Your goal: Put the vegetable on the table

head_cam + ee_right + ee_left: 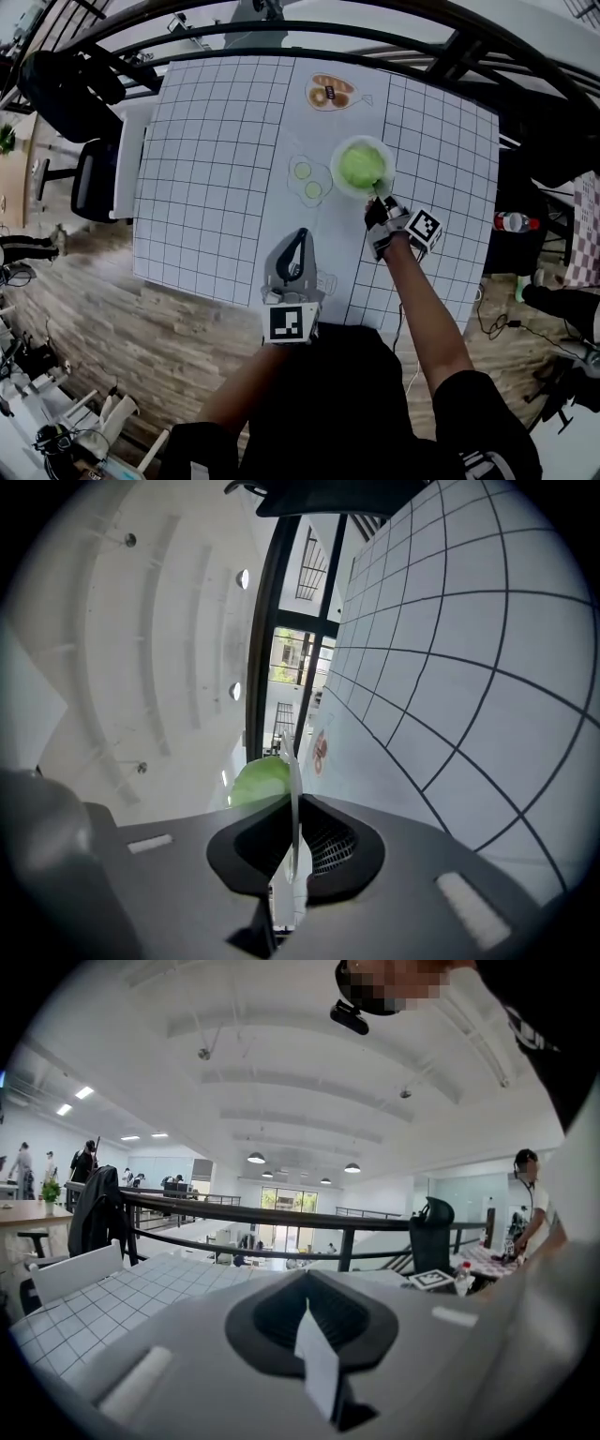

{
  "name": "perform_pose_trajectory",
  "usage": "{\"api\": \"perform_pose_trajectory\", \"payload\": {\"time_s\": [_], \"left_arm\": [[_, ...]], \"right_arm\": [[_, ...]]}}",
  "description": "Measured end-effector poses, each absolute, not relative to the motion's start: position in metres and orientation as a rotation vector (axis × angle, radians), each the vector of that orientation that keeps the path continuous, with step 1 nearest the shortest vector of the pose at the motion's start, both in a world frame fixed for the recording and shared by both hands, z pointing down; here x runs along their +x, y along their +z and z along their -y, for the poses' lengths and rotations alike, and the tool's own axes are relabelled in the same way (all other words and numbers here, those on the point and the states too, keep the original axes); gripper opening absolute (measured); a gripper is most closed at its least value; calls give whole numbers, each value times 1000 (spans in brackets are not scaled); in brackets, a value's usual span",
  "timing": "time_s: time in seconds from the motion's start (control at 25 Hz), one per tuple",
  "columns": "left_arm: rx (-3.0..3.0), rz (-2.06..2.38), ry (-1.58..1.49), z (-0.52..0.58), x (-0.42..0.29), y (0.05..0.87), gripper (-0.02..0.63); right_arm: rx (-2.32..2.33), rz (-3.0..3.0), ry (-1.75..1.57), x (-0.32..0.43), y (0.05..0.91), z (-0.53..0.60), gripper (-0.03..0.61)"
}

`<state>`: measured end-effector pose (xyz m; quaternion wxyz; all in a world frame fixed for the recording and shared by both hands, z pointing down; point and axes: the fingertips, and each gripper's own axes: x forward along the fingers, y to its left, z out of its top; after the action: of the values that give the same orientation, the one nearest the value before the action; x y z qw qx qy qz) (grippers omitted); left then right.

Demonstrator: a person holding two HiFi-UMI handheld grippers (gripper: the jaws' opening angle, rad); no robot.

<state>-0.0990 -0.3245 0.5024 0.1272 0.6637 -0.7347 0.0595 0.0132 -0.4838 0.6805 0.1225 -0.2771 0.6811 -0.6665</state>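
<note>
A round green vegetable (362, 165) lies in a white plate (341, 178) on the grid-patterned table (216, 169), right of centre. My right gripper (378, 199) reaches in from the near side and is shut on the plate's near rim. In the right gripper view the thin white rim (292, 789) stands edge-on between the jaws, with the vegetable (255, 778) just behind it. My left gripper (294, 251) hovers near the table's front edge, left of the plate, shut with nothing held. In the left gripper view its fingertips (317, 1363) are pressed together.
Printed on the cloth are a food plate picture (330, 92) at the back and cucumber slices (309, 180) left of the plate. A black chair (94, 178) stands off the table's left side, and a bottle (514, 222) off its right. A person (530, 1206) stands beyond the railing.
</note>
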Motion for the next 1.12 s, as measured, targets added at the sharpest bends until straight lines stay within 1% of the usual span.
{"api": "perform_pose_trajectory", "payload": {"time_s": [0.28,0.64,1.12], "left_arm": [[1933,2143,190,332,-108,515,9],[1968,2134,187,358,-82,515,9],[1987,2086,186,385,-65,527,9]], "right_arm": [[-851,-1974,-1977,6,717,498,21],[-896,-1951,-1997,0,737,505,20],[-982,-1885,-2057,1,763,506,21]]}}
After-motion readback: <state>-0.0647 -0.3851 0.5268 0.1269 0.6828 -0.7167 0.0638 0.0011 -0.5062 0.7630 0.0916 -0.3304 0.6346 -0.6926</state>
